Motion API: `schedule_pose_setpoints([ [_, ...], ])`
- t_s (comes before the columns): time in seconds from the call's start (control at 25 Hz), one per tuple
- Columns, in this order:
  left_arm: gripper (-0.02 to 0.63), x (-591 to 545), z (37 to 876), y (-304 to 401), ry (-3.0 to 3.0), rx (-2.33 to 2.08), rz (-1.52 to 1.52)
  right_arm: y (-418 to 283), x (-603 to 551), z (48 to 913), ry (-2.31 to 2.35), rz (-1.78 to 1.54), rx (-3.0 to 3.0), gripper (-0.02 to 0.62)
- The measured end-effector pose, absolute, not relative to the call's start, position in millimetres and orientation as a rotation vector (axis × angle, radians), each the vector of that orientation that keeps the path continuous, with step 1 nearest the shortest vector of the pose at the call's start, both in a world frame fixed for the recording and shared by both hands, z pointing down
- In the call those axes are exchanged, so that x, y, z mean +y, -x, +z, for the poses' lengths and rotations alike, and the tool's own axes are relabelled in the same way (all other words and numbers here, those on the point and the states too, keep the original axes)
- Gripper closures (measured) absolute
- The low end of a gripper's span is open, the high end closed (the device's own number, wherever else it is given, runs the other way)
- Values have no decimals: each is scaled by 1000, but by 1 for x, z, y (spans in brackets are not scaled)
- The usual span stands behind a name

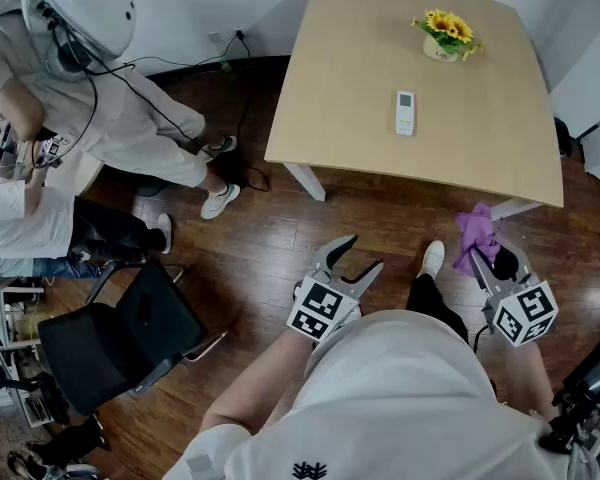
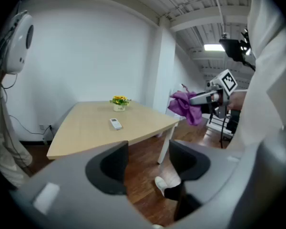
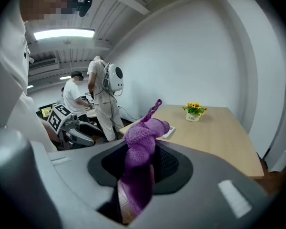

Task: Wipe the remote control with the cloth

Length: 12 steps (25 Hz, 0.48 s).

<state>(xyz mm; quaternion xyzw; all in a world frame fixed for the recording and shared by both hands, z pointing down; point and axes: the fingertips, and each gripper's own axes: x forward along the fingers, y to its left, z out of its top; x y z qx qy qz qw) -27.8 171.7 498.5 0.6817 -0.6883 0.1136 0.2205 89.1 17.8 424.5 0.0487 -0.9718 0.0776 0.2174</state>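
My right hand-held gripper [image 1: 485,258] clamps the cloth [image 1: 477,230]; my left hand-held gripper [image 1: 358,253] gapes empty. The remote control [image 1: 405,112] lies well ahead; wiping hasn't begun.

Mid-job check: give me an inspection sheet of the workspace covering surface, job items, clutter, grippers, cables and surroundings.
Surface: light wooden table, mostly bare.
Job's things: white remote control lies flat near the table's middle; purple cloth is held off the table, not touching the remote.
Clutter: pot of yellow flowers on the table's far side, apart from the remote.
Grippers: left gripper open and empty, over the floor; right gripper shut on the cloth.
Cables: black cable runs down from the wall to the floor, left of the table.
Surroundings: wood floor; black chair; person in white at the left.
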Motion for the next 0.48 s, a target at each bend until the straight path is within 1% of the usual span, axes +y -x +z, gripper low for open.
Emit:
schedule_pose_setpoints([
  [0.24,319,71,488,62,-1717,-1971,288,-53,-93,423,4,230,-2731,468],
  [0.48,298,-22,488,93,-1585,-2029,286,-45,-196,422,68,192,-2725,469],
])
